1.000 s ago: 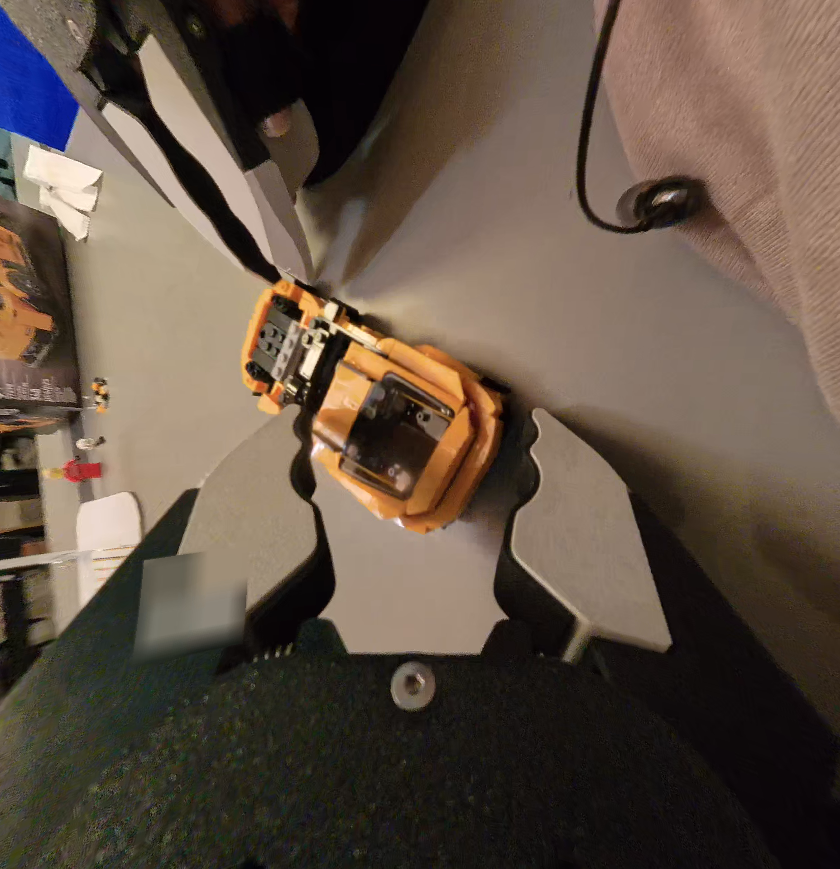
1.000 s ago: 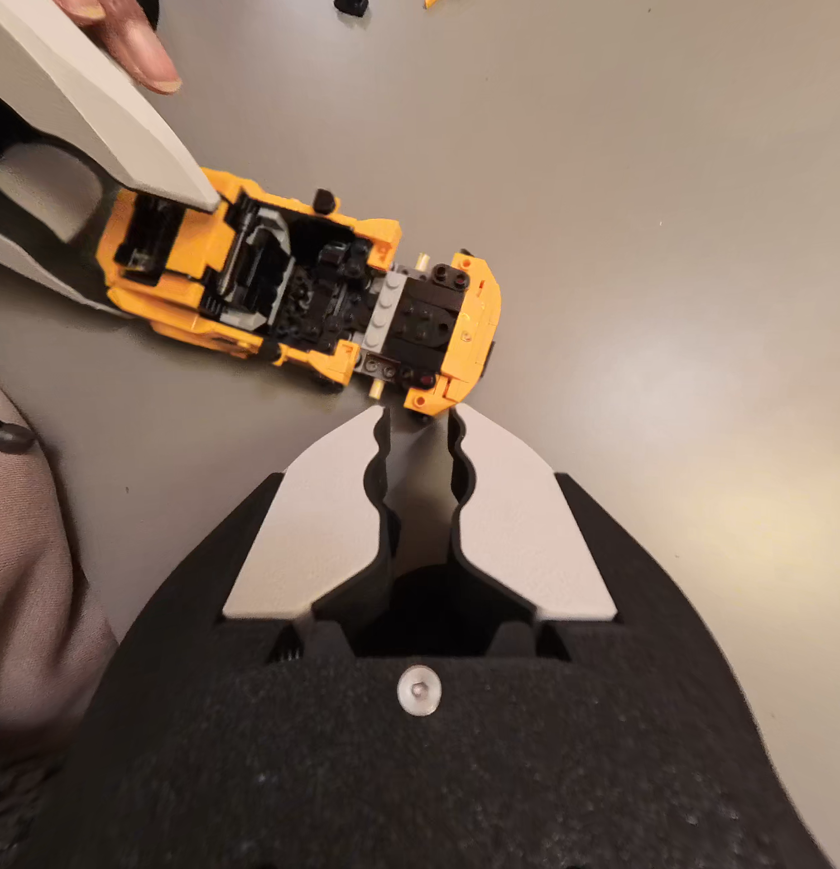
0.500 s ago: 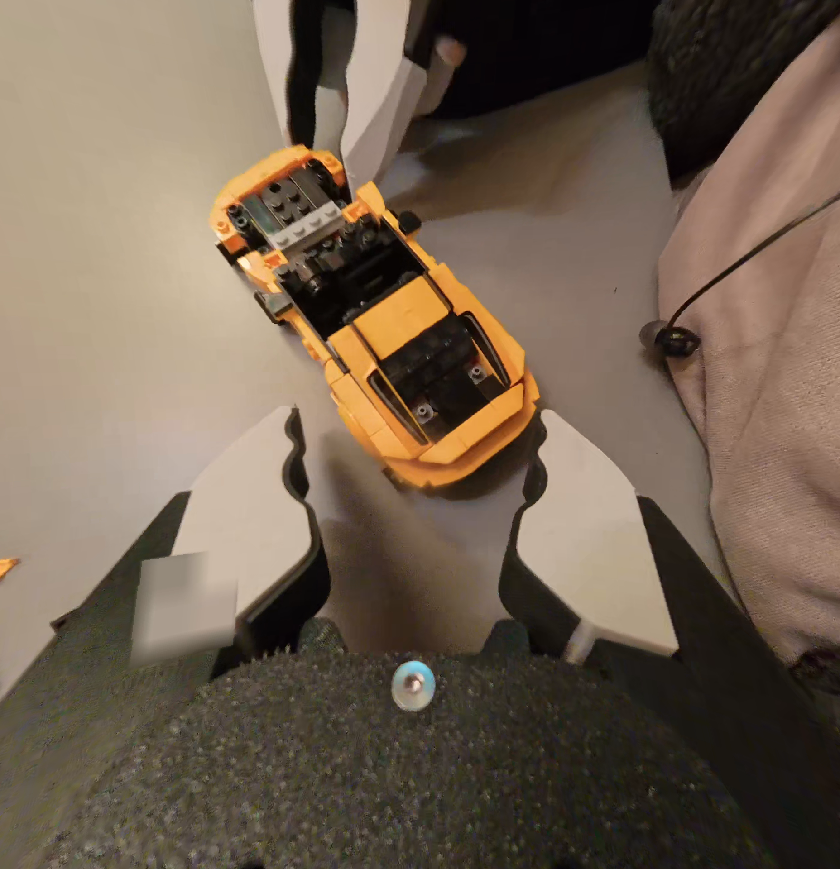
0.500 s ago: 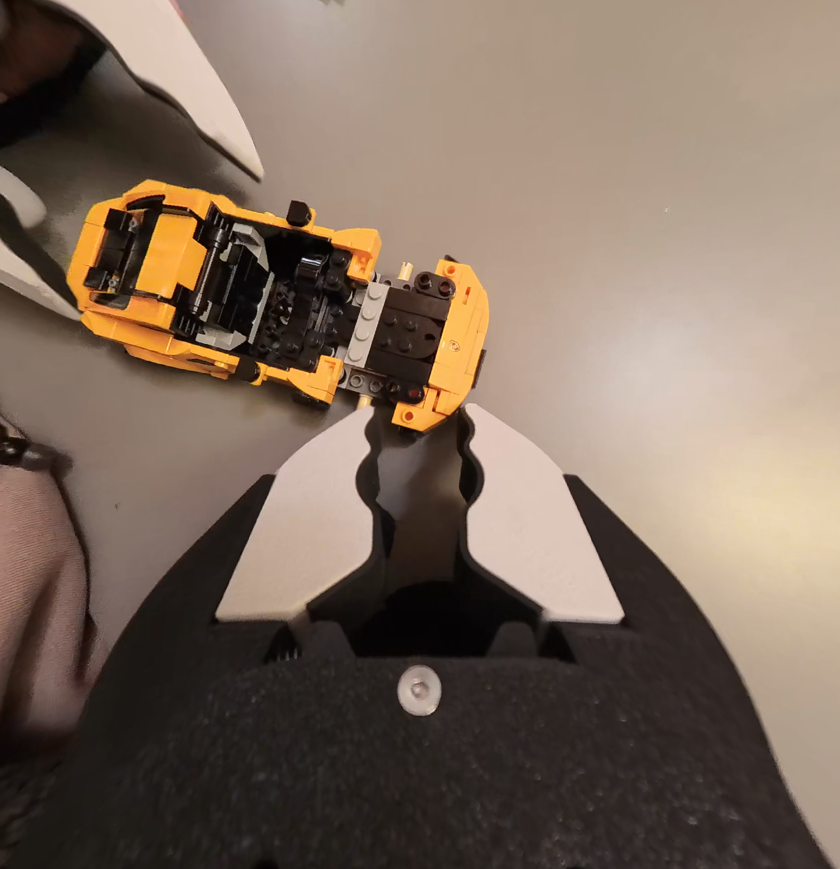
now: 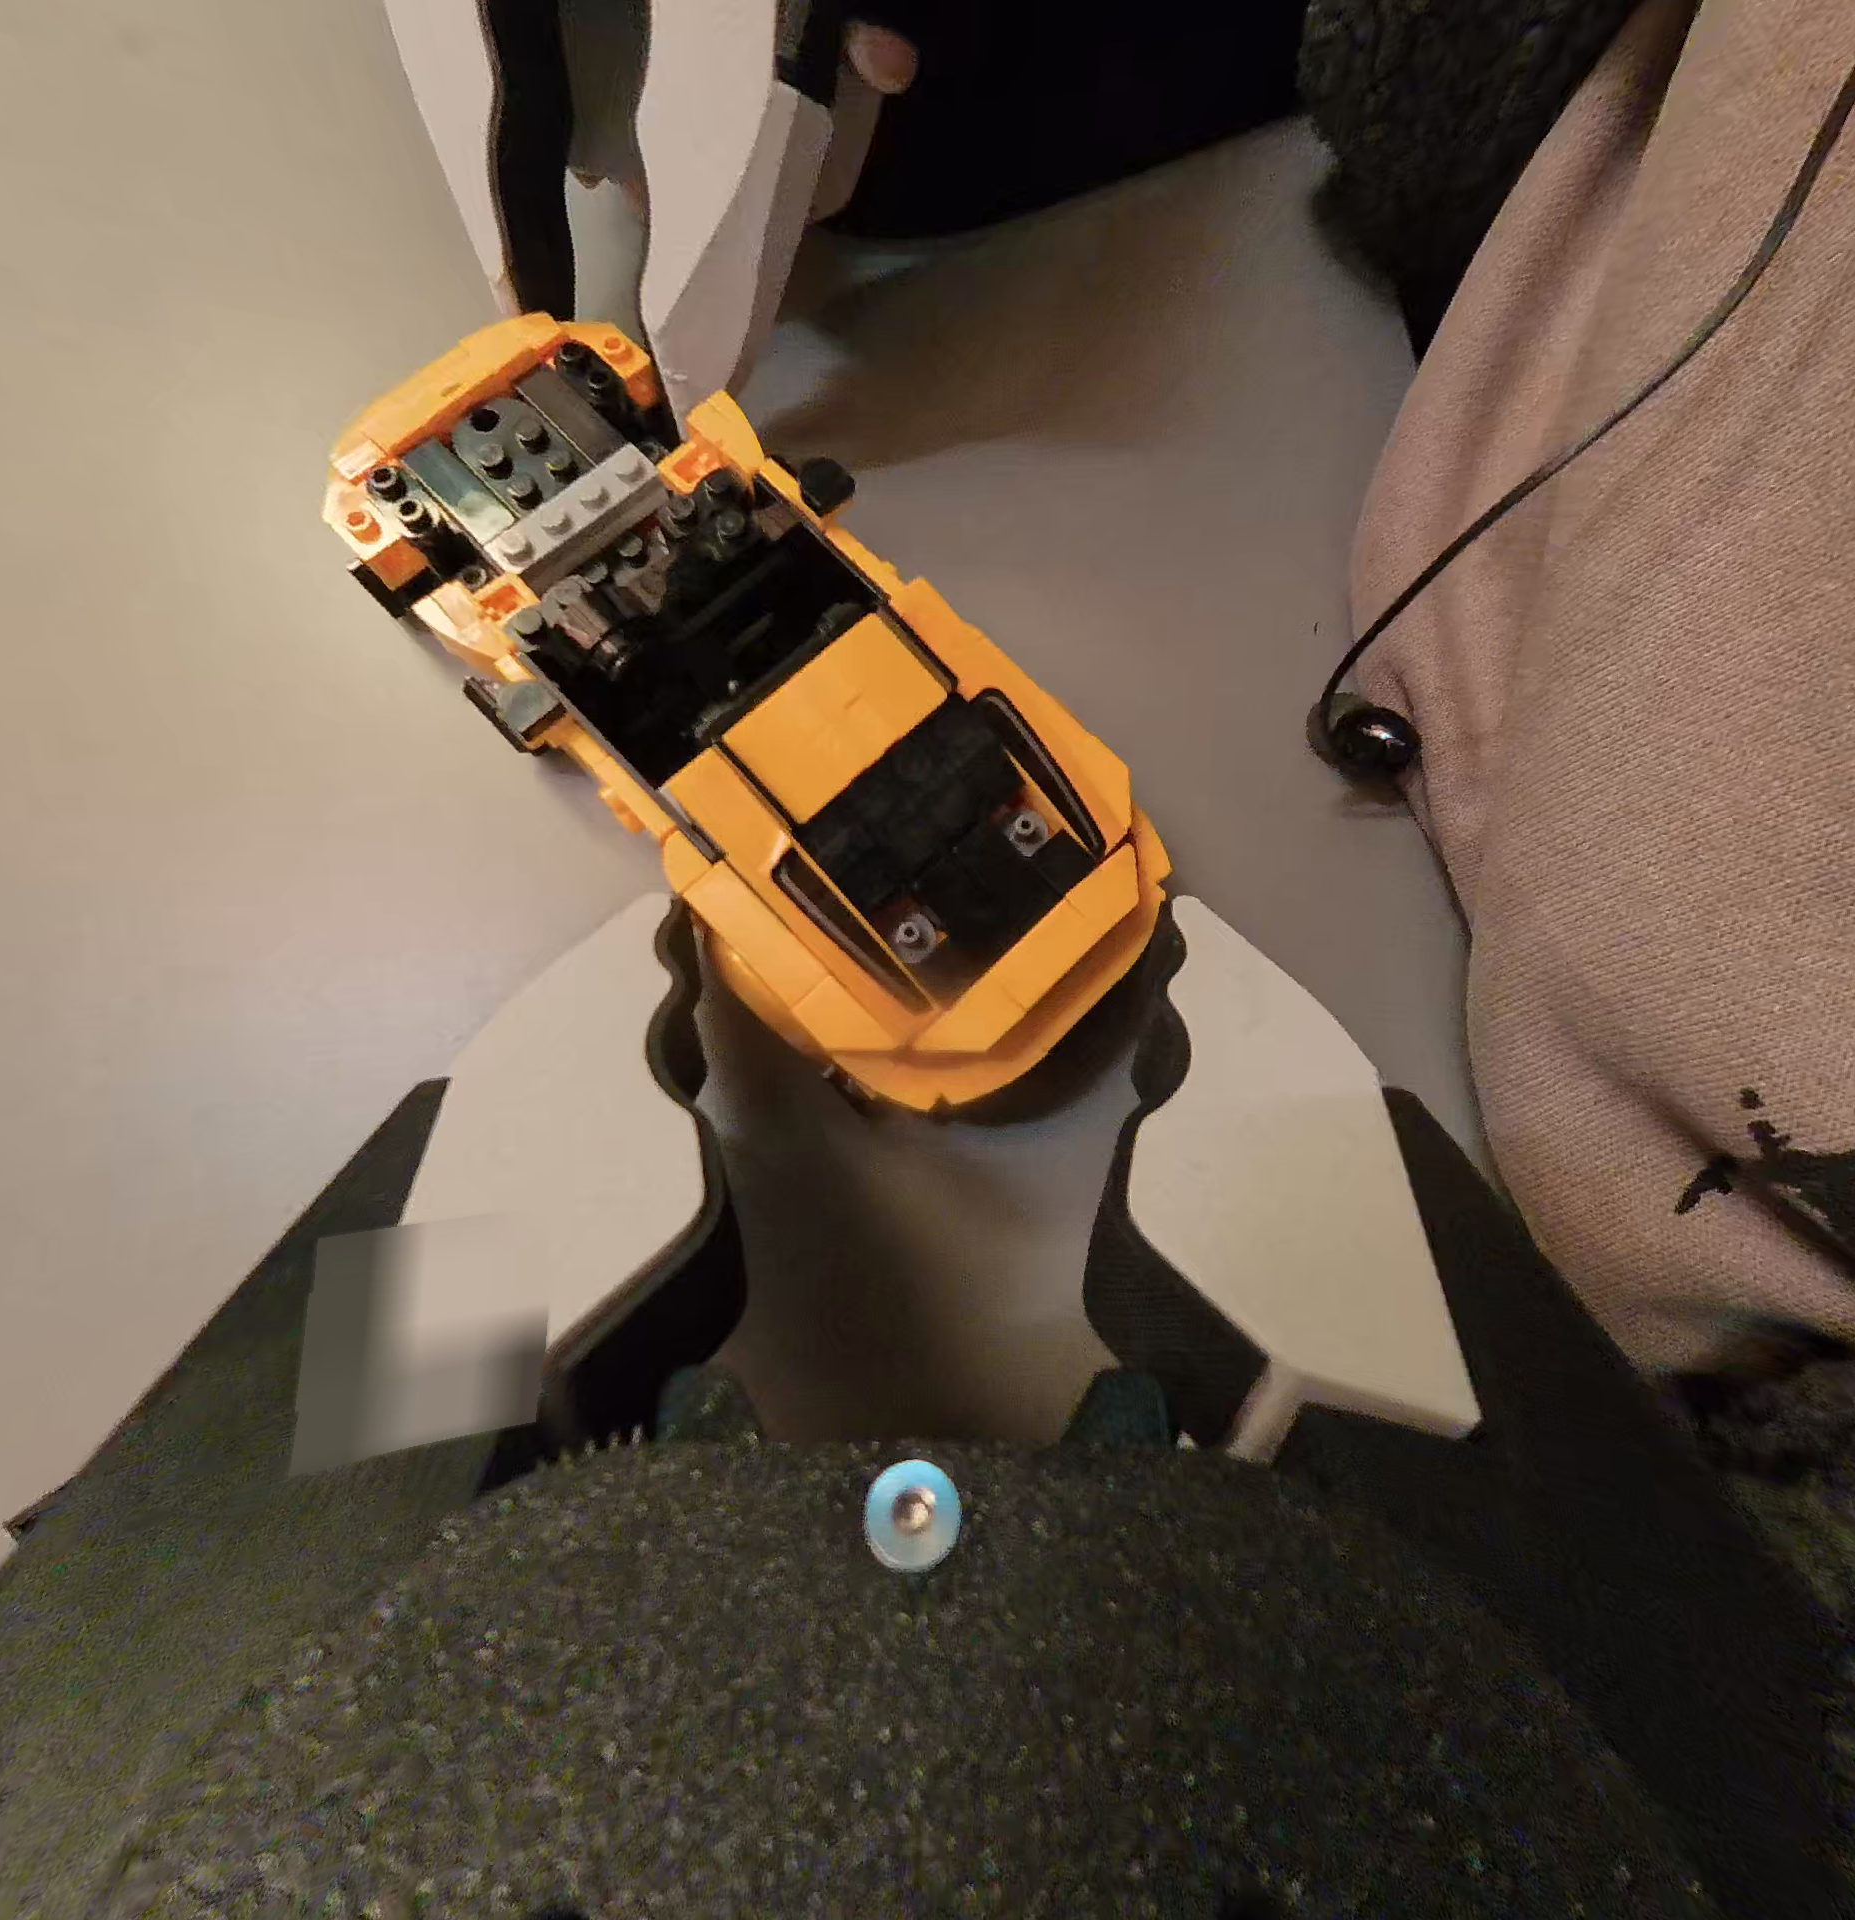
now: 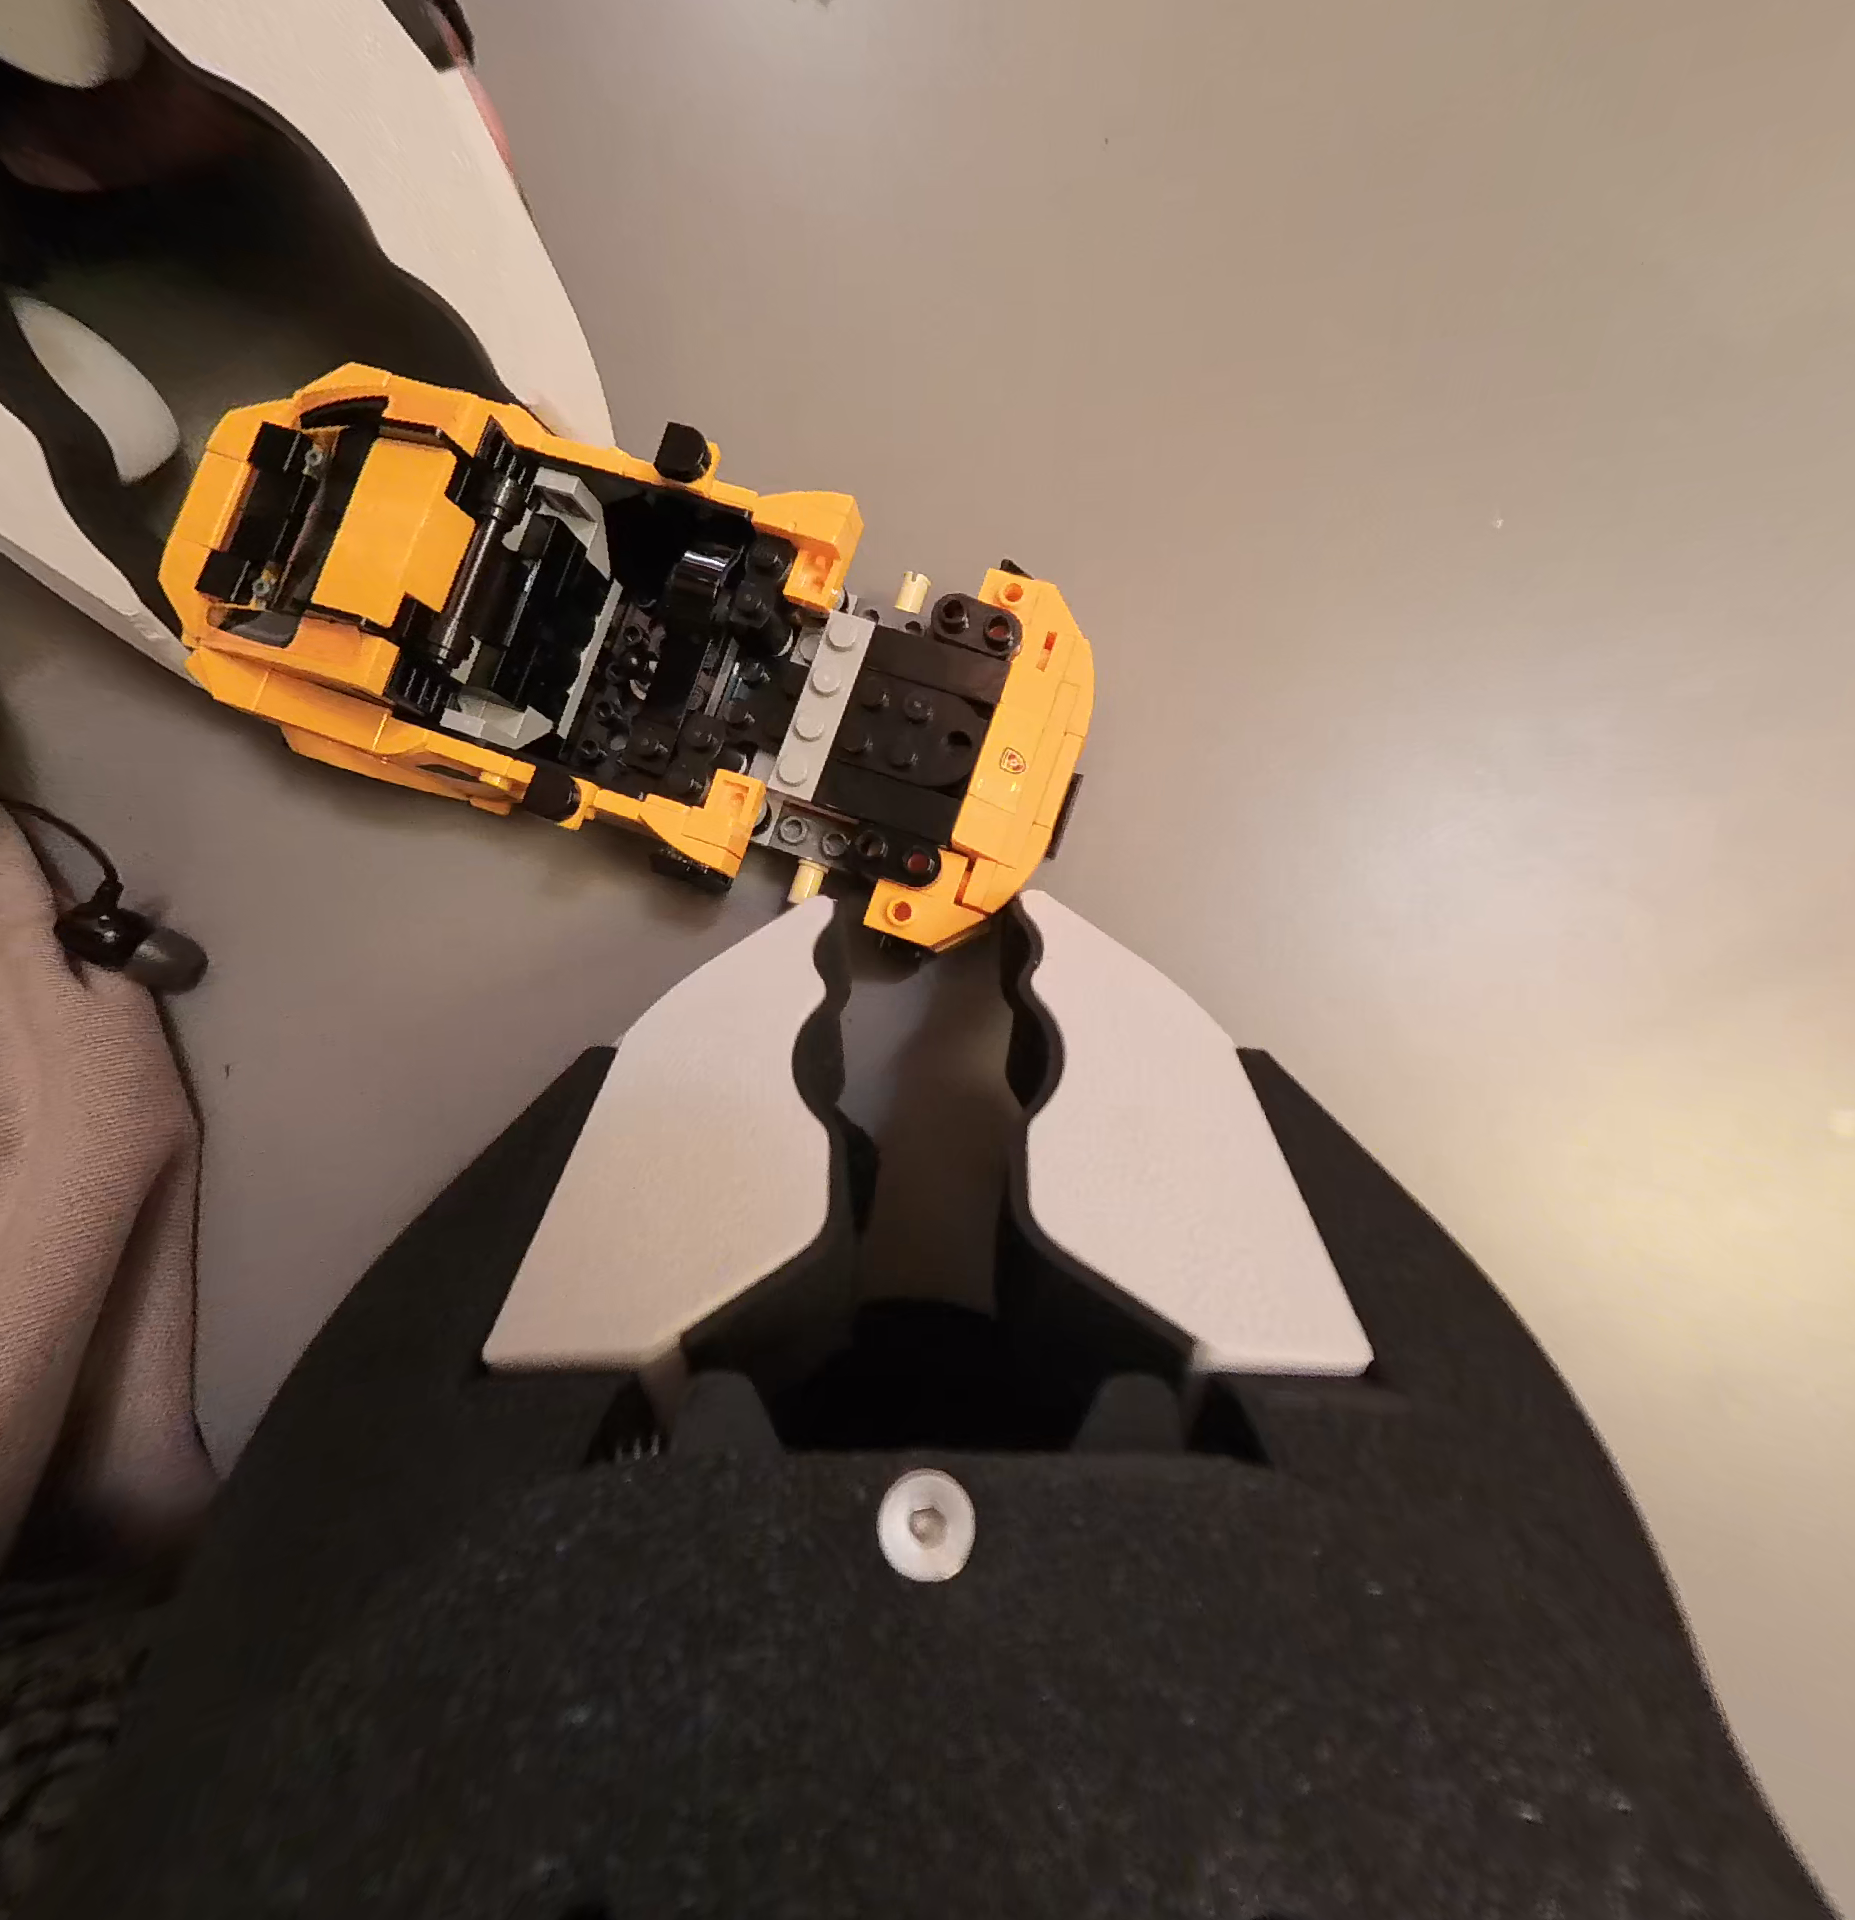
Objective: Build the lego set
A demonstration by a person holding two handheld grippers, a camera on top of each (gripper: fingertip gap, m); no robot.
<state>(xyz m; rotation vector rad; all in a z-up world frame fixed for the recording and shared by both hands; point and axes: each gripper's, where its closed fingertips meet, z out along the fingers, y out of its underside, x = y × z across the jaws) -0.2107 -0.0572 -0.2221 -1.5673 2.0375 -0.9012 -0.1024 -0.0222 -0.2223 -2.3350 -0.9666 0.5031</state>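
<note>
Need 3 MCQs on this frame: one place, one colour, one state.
1. Where is the orange brick-built car?
A on the grey tabletop
B lifted in the air
C inside a box

2. The studded plate across the car is:
A red
B light grey
C blue

3. The left hand-held gripper is:
A open, straddling one end of the car
B shut on the car
C out of view

Key: A, the car lies flat on the table; B, pale grey strip; A, fingers spread either side.

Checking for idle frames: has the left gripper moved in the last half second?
Yes. The left gripper has advanced toward the toy car on the table; its open fingers now flank the car's end.
</note>
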